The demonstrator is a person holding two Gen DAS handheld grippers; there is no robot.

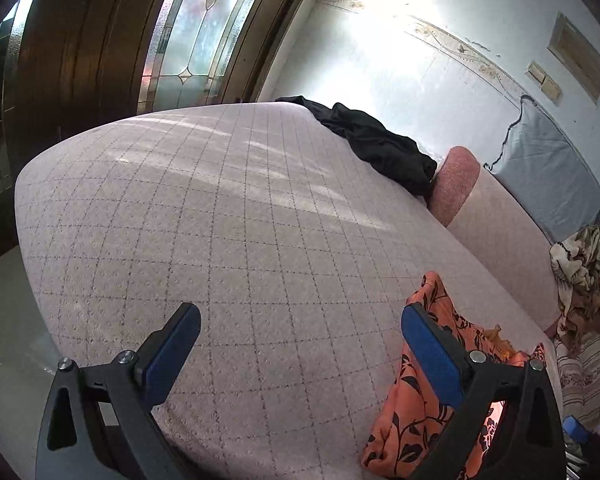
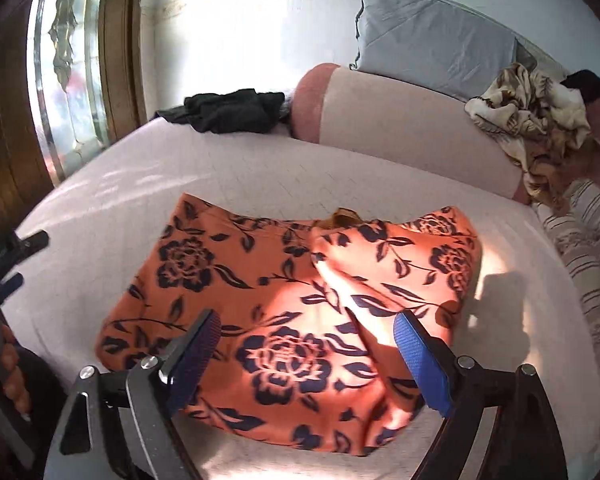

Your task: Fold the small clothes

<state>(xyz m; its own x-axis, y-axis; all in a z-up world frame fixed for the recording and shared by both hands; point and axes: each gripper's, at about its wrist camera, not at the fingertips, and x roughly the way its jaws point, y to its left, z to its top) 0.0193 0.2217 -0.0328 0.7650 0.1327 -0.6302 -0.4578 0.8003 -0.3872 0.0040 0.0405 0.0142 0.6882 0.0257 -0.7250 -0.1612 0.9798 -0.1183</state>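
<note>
An orange garment with a dark floral print lies folded on the pale checked bed cover. My right gripper hovers over its near half, jaws wide apart and holding nothing. In the left wrist view the same orange garment shows at the lower right, partly behind the right finger. My left gripper stands open above bare bed cover, to the left of the garment. The left gripper also appears at the left edge of the right wrist view, held by a person's hand.
A crumpled black garment lies at the far side of the bed beside a pink bolster. A grey pillow leans on the wall. A rumpled brown-and-cream blanket sits at the right. A wooden door with patterned glass stands beyond the bed.
</note>
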